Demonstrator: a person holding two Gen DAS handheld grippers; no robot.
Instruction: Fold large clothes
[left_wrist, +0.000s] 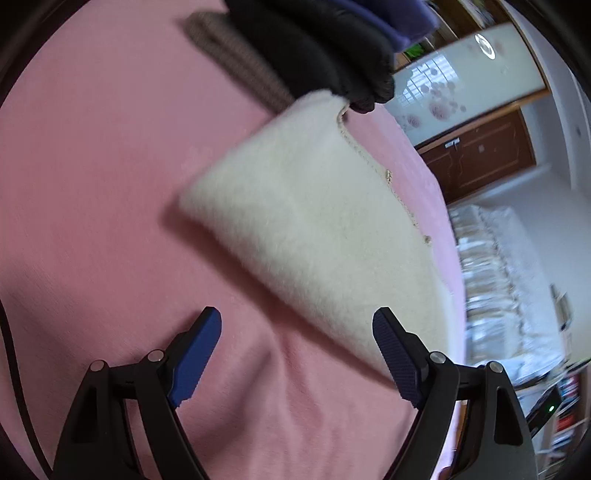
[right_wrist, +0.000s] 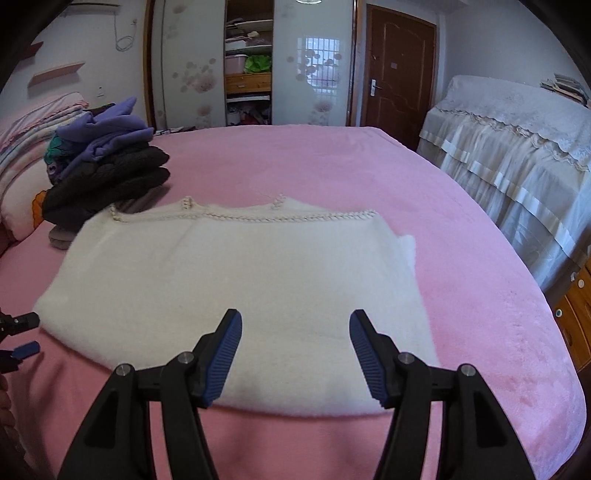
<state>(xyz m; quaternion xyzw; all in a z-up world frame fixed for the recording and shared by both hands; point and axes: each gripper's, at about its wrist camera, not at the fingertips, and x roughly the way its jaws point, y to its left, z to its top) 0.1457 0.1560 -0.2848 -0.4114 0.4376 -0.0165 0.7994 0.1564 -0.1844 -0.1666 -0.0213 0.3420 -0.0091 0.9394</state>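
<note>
A white fluffy garment (right_wrist: 236, 280) lies folded flat on the pink bed (right_wrist: 461, 240), its braided trim along the far edge. My right gripper (right_wrist: 295, 315) hovers open over the garment's near edge with nothing between its fingers. In the left wrist view the same garment (left_wrist: 306, 221) runs diagonally across the bed (left_wrist: 92, 184). My left gripper (left_wrist: 297, 317) stands wide open just off the garment's near corner, holding nothing. The left gripper (right_wrist: 31, 333) also shows at the far left edge of the right wrist view, beside the garment's left corner.
A pile of folded dark and purple clothes (right_wrist: 107, 166) sits at the garment's far left corner, also seen as the pile (left_wrist: 314, 48). Pillows (right_wrist: 22, 155) lie at the left. A cloth-covered piece of furniture (right_wrist: 517, 147) stands right of the bed, with a wardrobe (right_wrist: 247, 62) and a door (right_wrist: 399, 74) behind.
</note>
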